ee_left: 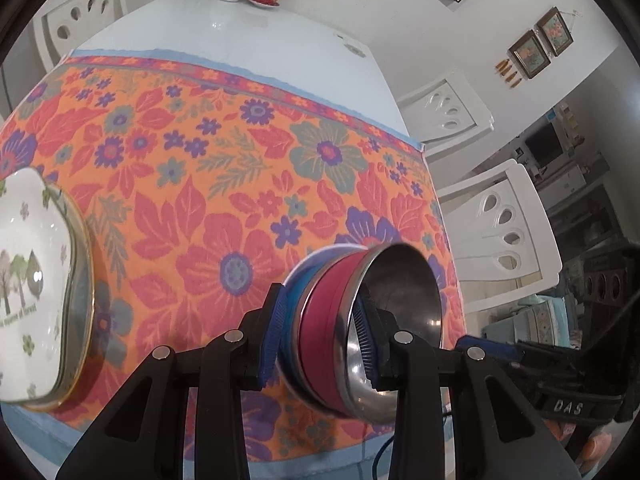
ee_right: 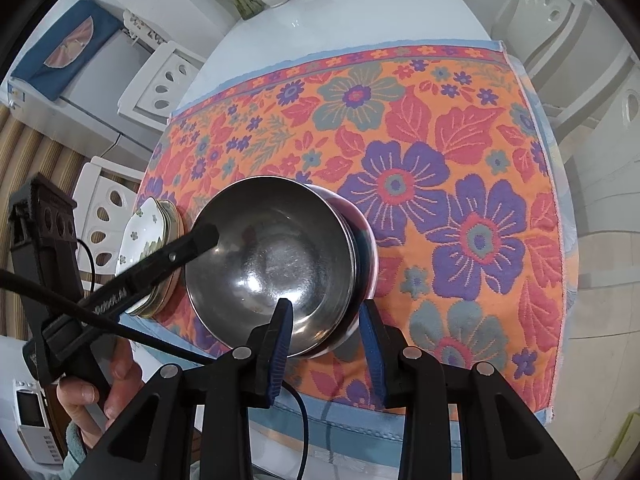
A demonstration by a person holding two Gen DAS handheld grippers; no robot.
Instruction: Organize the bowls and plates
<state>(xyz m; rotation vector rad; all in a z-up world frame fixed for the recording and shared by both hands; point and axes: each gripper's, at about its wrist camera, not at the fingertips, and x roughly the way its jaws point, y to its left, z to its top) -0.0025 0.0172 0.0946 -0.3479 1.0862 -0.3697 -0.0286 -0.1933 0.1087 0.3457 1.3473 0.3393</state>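
Both grippers pinch the rim of a nested stack of steel bowls (ee_right: 272, 264) held over the near part of the floral cloth (ee_right: 440, 140).

The stack shows a red-banded bowl (ee_left: 320, 328) inside a blue-banded one (ee_left: 296, 292), tipped on its side in the left wrist view. The left gripper (ee_left: 320, 340) has its blue pads clamped across the stack's wall, one outside and one inside. The right gripper (ee_right: 326, 344) grips the near rim, one pad inside the bowl and one outside. Just beside the bowls, at the cloth's left edge, lies a stack of tree-printed white plates (ee_right: 154, 236). A white table (ee_right: 340, 16) extends beyond, with white chairs (ee_left: 504, 236) around it.
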